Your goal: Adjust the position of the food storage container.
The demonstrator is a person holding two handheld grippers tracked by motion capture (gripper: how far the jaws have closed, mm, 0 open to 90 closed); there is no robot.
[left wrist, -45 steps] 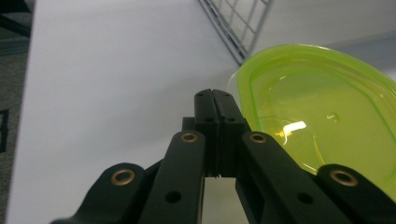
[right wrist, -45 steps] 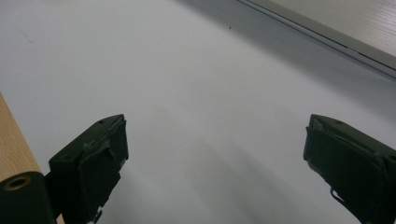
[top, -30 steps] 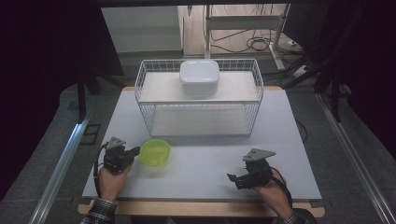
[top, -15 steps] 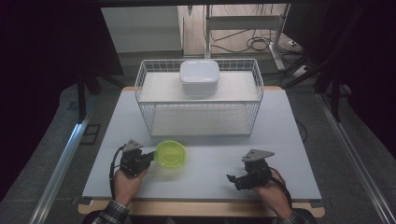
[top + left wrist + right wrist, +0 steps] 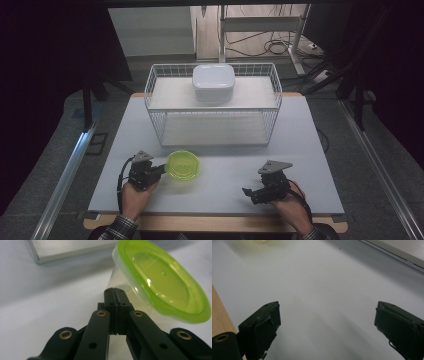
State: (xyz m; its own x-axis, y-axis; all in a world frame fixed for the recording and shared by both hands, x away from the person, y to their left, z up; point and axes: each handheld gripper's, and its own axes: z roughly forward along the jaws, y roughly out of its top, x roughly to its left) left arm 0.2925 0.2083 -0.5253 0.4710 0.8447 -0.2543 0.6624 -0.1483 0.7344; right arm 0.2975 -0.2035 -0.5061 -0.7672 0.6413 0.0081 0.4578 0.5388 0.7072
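While the left gripper (image 5: 161, 171) rests low on the table (image 5: 310, 150) in the high view, a lime-green bowl (image 5: 183, 165) sits right at its tip, on the side away from the person's left hand (image 5: 134, 196); whether the jaws pinch the bowl's rim cannot be told from up here. The right gripper (image 5: 248, 192) lies well apart from the bowl, held by the right hand (image 5: 289, 202), its jaws spread over bare tabletop. Beyond both grippers stands a white wire basket (image 5: 155, 112) with a rounded white lidded container (image 5: 214, 82) on its upper shelf. The table is pale grey with a wooden edge nearest the person; the room around is dark, with cables on the floor behind

From the left gripper view, the black jaws are pressed together, meeting in a thin seam, brass-coloured rivets on their links. The bowl (image 5: 165, 287) is just ahead and to the right of the tips (image 5: 114, 293): a clear plastic wall with a glossy green rim, tilted toward the camera. The clear wall looks to be touching the jaw tips, though a grip on it cannot be confirmed. A flat metal edge of the basket's base (image 5: 75, 250) lies farther ahead on the left

Seen in the right gripper view, the jaws stand wide apart with nothing between them, matte black pads over smooth grey tabletop (image 5: 324, 290). A yellow-green blur of the bowl (image 5: 262, 241) shows far ahead on the left
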